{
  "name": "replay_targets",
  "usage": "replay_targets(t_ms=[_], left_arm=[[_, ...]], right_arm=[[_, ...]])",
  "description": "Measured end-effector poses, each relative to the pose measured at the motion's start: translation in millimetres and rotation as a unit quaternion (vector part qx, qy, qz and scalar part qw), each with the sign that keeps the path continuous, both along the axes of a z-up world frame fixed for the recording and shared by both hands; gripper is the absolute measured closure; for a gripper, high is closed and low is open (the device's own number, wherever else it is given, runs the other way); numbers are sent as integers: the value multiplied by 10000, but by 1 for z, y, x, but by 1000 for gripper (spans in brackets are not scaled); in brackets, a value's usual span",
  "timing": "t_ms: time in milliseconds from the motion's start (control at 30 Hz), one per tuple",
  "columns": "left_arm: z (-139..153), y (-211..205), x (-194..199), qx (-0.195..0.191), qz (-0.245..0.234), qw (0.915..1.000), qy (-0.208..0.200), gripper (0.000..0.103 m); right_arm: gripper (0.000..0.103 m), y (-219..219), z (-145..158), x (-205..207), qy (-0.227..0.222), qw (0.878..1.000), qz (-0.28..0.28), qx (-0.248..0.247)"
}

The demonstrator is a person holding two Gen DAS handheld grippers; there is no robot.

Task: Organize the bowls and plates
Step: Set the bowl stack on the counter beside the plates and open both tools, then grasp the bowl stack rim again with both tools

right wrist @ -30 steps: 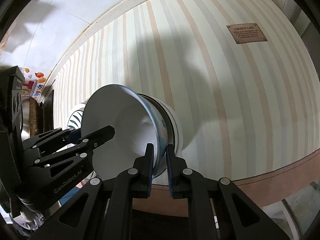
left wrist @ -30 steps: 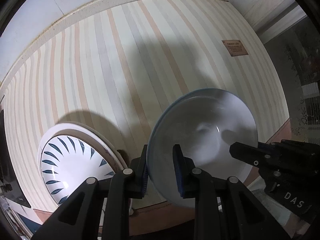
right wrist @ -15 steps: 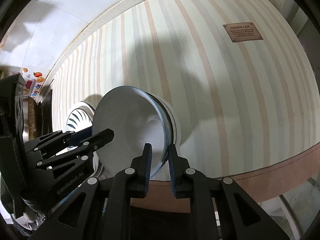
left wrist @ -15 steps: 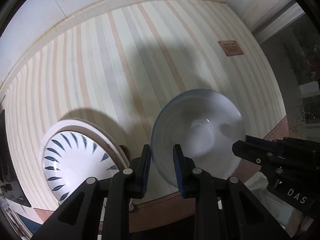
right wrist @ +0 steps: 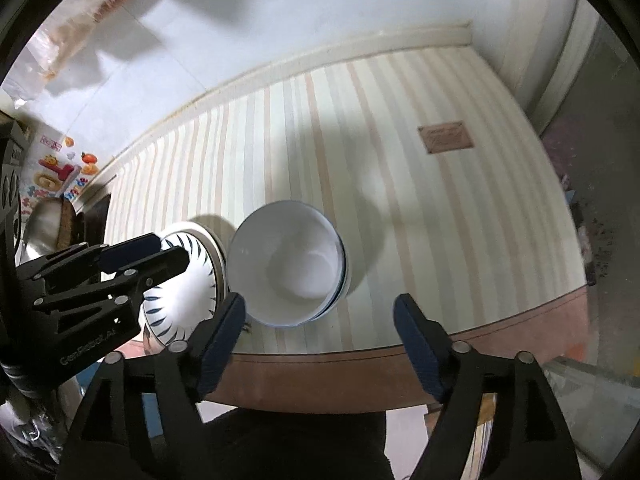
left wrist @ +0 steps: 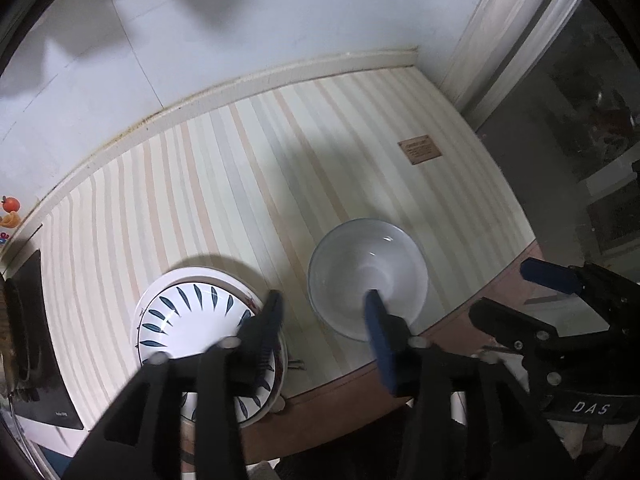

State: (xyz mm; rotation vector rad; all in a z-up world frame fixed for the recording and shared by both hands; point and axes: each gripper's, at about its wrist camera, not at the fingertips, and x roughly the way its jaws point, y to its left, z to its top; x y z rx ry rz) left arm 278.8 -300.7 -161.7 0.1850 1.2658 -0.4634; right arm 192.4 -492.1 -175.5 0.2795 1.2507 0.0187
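- Left gripper [left wrist: 324, 312] up above the table, jaws just opened, nothing between them.
- Right gripper [right wrist: 320, 316] up high too, jaws just opened wide, holding nothing.
- White bowl [right wrist: 286, 268] sitting upright on the striped tablecloth [right wrist: 420, 216], near the front edge, in a stack with another bowl under it.
- Leaf-pattern plate [left wrist: 192, 316] just beside the bowl, to its left, on top of another plate.
- Small brown label [left wrist: 419, 151] farther back on the cloth.
- White wall [left wrist: 200, 32] behind the table.

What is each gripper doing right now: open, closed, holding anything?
Left gripper: open, just opened, holding nothing.
Right gripper: open, just opened, holding nothing.
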Motion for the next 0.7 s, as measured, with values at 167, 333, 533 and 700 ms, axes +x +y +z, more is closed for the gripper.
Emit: replay_targets(t_ms=[167,333,533,700], left_arm=[[16,5,-10,-120,-2,9998,-137,16],[31,9,-20,-289,4,9994,-208,13],[48,14,-30,-447,4,9985,-310,10],[53,19,-36,-520,65,9984,-218,8]], right_arm=[[12,4,25,-21,-255,9996,-96,-90],[9,6,46,-38,-444,9988,-126,-158],[7,9,64,-53,-586,9979,-117,-255],[6,12,70,-60,-630,9976,-101,-260]])
